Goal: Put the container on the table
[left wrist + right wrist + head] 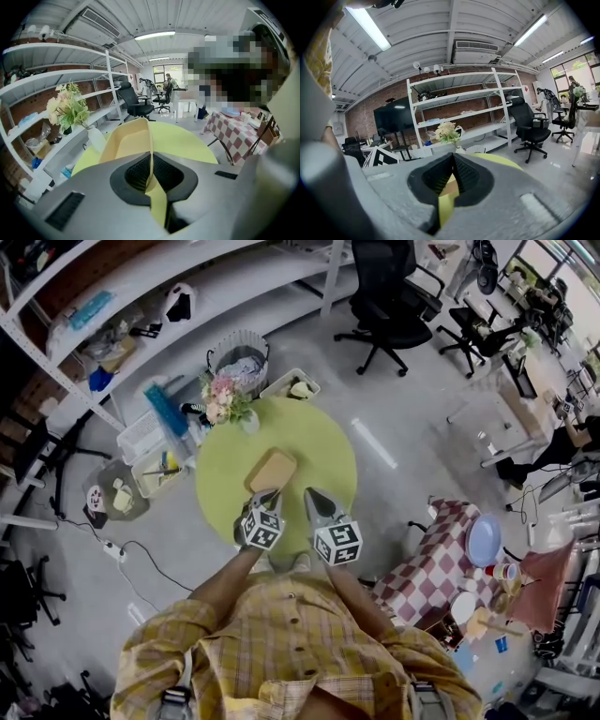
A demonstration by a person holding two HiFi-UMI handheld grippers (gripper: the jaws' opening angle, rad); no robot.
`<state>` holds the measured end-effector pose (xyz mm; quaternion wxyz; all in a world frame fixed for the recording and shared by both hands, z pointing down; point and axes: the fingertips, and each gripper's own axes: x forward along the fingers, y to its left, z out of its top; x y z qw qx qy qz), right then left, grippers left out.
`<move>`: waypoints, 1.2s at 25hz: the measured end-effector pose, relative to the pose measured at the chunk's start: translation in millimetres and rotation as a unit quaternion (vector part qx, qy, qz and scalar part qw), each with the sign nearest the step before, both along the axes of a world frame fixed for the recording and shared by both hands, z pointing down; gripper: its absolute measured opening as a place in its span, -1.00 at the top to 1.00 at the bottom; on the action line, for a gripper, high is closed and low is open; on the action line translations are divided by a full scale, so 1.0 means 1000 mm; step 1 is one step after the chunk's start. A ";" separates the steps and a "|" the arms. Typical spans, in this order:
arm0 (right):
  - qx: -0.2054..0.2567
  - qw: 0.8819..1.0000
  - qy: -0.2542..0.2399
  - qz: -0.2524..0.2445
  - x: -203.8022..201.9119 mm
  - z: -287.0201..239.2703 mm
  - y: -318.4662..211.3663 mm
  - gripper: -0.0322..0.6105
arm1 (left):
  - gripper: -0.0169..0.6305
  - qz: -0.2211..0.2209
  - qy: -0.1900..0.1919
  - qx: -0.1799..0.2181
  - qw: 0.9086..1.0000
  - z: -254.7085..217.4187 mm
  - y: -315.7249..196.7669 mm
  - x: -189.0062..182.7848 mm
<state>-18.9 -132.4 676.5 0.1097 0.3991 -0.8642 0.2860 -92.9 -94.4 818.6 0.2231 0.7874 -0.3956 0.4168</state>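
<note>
Left of centre in the head view, a bunch of flowers (223,395) stands at the far rim of the round green table (323,442). The tan container (273,470) lies over the table's middle, though contact with the top cannot be judged. The left gripper (265,495) has its jaws pinched tight on the container's near wall; just to its right, the right gripper (317,498) has its jaws pressed together, holding nothing.
</note>
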 end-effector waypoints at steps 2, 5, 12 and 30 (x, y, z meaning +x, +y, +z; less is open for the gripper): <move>-0.001 1.000 0.003 0.001 0.002 0.002 0.000 0.90 | 0.89 0.009 -0.005 -0.001 1.000 0.005 0.001 0.001; -0.004 1.000 0.005 0.003 0.001 0.005 0.001 0.90 | 0.89 0.019 -0.008 -0.009 1.000 0.014 0.004 0.000; -0.007 1.000 0.012 0.002 -0.003 0.005 0.002 0.90 | 0.89 0.021 0.001 -0.026 0.999 0.028 0.006 -0.004; -0.016 0.999 0.030 0.007 0.000 0.011 0.003 0.90 | 0.89 0.044 -0.004 -0.058 0.997 0.068 0.005 -0.008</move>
